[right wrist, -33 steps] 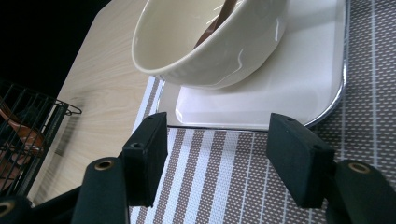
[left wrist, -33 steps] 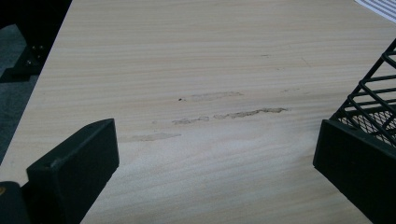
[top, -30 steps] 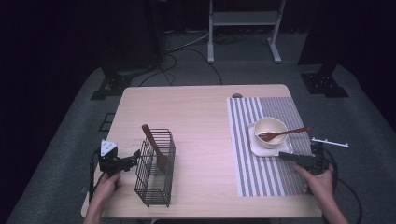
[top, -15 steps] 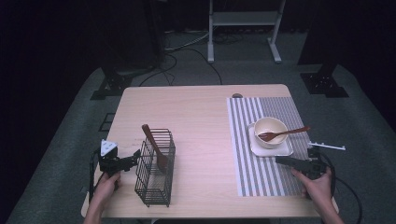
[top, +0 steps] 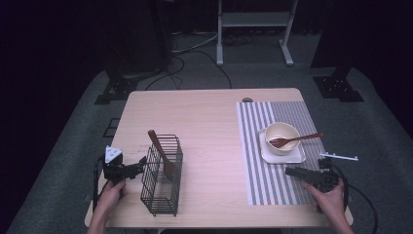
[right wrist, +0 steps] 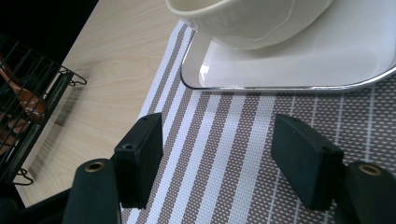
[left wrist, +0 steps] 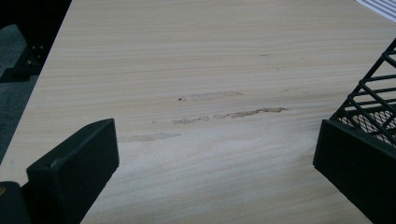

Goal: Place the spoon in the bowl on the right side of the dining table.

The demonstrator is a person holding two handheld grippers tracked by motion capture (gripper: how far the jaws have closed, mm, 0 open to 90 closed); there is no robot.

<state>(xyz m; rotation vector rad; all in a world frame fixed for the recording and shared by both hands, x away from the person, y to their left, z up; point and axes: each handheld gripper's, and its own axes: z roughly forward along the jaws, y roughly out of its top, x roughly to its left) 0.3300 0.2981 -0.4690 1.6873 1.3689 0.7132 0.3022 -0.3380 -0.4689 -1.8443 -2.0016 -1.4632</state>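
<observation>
High view puts the brown wooden spoon (top: 293, 141) across the cream bowl (top: 281, 136), handle running right, just beyond the right gripper (top: 294, 171), whose empty jaws have just been opening; the left gripper (top: 141, 165), jaws apart, sits far left beside the black wire basket (top: 162, 176).

No readable text, label, brand, number or sign appears on anything here.

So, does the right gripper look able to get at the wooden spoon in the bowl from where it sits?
Probably yes. The right gripper lies on the striped mat just short of the plate, jaws open and empty, and the wooden spoon rests across the bowl with its handle jutting out uncovered.
</observation>
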